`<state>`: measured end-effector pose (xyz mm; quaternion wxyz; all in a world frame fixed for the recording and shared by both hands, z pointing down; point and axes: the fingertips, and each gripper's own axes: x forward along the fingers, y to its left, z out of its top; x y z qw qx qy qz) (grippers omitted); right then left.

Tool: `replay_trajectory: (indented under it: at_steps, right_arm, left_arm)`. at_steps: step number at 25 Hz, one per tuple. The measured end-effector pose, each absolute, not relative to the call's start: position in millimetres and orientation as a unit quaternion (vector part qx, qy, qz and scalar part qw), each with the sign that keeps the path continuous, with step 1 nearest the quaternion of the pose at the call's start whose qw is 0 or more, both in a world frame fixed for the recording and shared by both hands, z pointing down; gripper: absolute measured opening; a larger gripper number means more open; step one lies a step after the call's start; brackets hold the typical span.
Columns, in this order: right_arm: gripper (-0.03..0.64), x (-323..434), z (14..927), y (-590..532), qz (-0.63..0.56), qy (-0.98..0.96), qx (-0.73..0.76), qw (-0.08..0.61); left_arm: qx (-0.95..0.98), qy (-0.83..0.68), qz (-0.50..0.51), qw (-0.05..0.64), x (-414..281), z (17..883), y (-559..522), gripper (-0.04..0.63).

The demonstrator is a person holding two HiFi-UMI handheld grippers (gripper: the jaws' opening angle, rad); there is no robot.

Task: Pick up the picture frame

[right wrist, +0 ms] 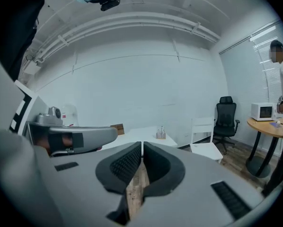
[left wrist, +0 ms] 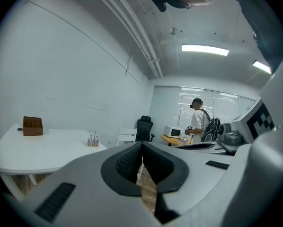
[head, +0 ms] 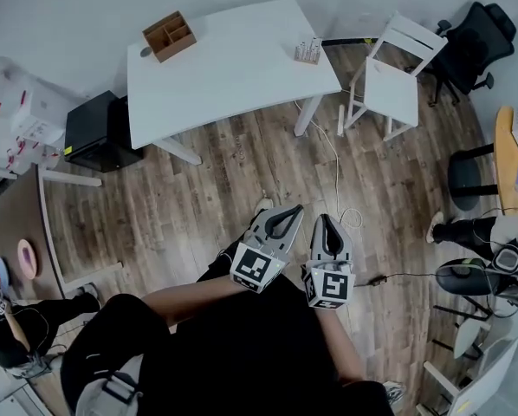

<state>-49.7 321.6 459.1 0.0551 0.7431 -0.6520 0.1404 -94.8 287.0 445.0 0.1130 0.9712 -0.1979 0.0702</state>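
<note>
I see no picture frame that I can tell for sure. A white table [head: 233, 68] stands ahead; on it are a brown wooden organiser [head: 169, 35] at the far left and a small wooden stand of thin upright pieces [head: 308, 51] near the right edge. The same stand [left wrist: 92, 140] and organiser [left wrist: 32, 126] show in the left gripper view. Both grippers are held at waist height over the wood floor, well short of the table. My left gripper [head: 295, 209] is shut and empty, jaws pressed together [left wrist: 142, 146]. My right gripper [head: 322, 219] is likewise shut on nothing [right wrist: 141, 144].
A white chair [head: 391, 81] stands right of the table, a black office chair [head: 473, 40] beyond it. A cable [head: 335, 167] trails across the floor. A black cabinet [head: 101, 130] and brown table [head: 16, 224] are at left. A person [left wrist: 199, 122] stands by a round table with a microwave.
</note>
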Motion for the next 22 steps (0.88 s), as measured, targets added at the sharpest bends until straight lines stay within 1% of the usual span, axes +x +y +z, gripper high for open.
replay_trajectory:
  at_steps: [5,9,17,22]
  right_arm:
    - [0.035,-13,454,252,0.140,-0.644,0.751,0.048]
    - [0.035,14,436,198,0.106,-0.632,0.766,0.046]
    - [0.035,15,435,115,0.107,-0.653,0.748,0.048]
    - [0.035,11,441,80,0.108,-0.677,0.726,0.061]
  left_arm:
    - [0.975,-0.182,0.067,0.106,-58,437,220,0.014]
    - [0.979,-0.174,0.055,0.096,-37,426,167,0.014]
    - [0.972,-0.218,0.049,0.077,-43,422,76,0.014]
    - [0.961,-0.258,0.052,0.090,-59,436,41,0.014]
